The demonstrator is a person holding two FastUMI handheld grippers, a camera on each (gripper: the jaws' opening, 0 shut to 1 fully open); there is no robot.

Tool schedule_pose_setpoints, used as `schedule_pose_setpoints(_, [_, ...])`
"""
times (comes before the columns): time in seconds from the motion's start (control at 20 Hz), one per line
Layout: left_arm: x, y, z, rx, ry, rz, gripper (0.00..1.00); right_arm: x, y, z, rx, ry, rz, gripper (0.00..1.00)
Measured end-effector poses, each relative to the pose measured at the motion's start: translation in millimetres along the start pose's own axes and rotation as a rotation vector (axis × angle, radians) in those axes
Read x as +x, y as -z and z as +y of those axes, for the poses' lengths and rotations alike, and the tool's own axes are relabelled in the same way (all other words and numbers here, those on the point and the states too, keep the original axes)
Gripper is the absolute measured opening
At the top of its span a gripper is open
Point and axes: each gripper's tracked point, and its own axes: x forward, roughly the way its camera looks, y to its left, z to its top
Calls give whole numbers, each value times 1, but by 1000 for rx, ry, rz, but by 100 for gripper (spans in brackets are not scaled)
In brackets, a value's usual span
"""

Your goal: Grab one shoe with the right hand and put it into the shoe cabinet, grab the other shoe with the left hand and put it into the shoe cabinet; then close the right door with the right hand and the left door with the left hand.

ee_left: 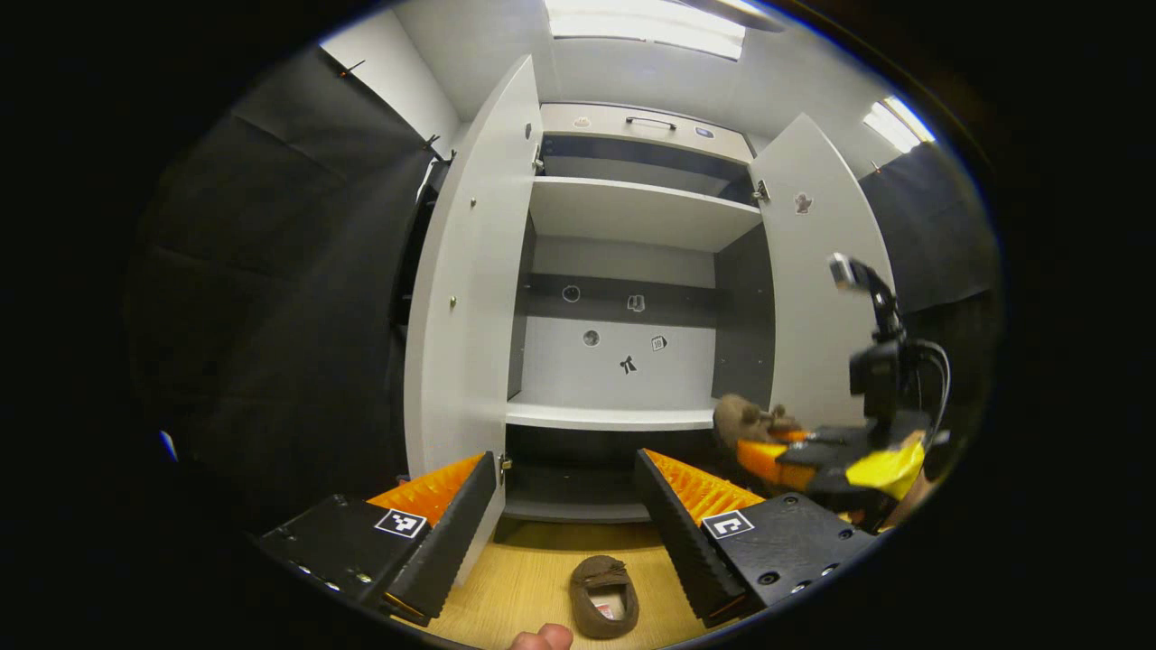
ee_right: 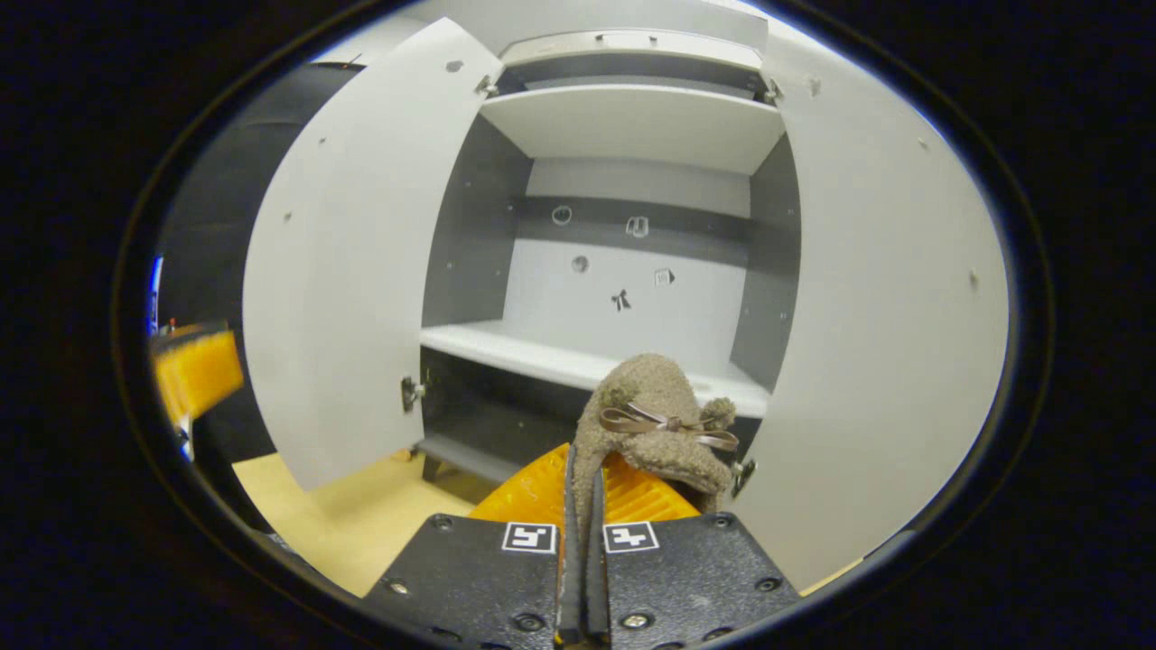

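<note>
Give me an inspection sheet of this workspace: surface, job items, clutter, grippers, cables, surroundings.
Surface: light wooden floor in front of the cabinet.
Job's things: shoe cabinet with both doors open, left door and right door; shelves bare. One brown shoe, with a bow, held up in front of the cabinet. Second shoe lies on the floor.
Clutter: nothing seen.
Grippers: right gripper shut on the held shoe's edge. Left gripper open, above the floor shoe, not touching it.
Cables: a black cable loops on the right gripper's rig.
Surroundings: black cloth wall, ceiling light; a fingertip at the bottom edge.
</note>
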Motion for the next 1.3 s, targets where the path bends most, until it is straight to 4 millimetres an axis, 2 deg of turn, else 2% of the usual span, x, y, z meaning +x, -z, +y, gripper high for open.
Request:
schedule_pose_setpoints(0.1, [1,0,-3,0,1,-7,95,26,-43,-5,7,-8,-20,6])
schedule_pose_setpoints(0.25, [-6,-2,-4,15,-10,-15,95,86,-92,-22,-26,16,-4,6])
schedule_pose_setpoints(0.4, [-8,-1,-4,11,-15,-13,95,150,-110,-34,-104,33,61,6])
schedule_pose_setpoints(0.5, [-11,-2,-1,2,-23,-14,95,183,-107,-39,-162,56,120,6])
schedule_pose_setpoints(0.6, [-12,-3,4,-3,-34,-15,95,210,-95,-46,-211,85,190,6])
schedule_pose_setpoints(0.75, [-11,-3,12,0,-52,-14,95,239,-63,-53,-232,115,296,6])
schedule_pose_setpoints(0.85, [-9,-3,18,-2,-64,-14,95,249,-48,-57,-221,130,337,5])
schedule_pose_setpoints(1.05, [-7,3,24,-11,-69,0,95,256,-39,-52,-191,133,355,6])
schedule_pose_setpoints(1.3, [-4,4,23,-27,-62,-5,95,260,-33,-57,-193,163,425,8])
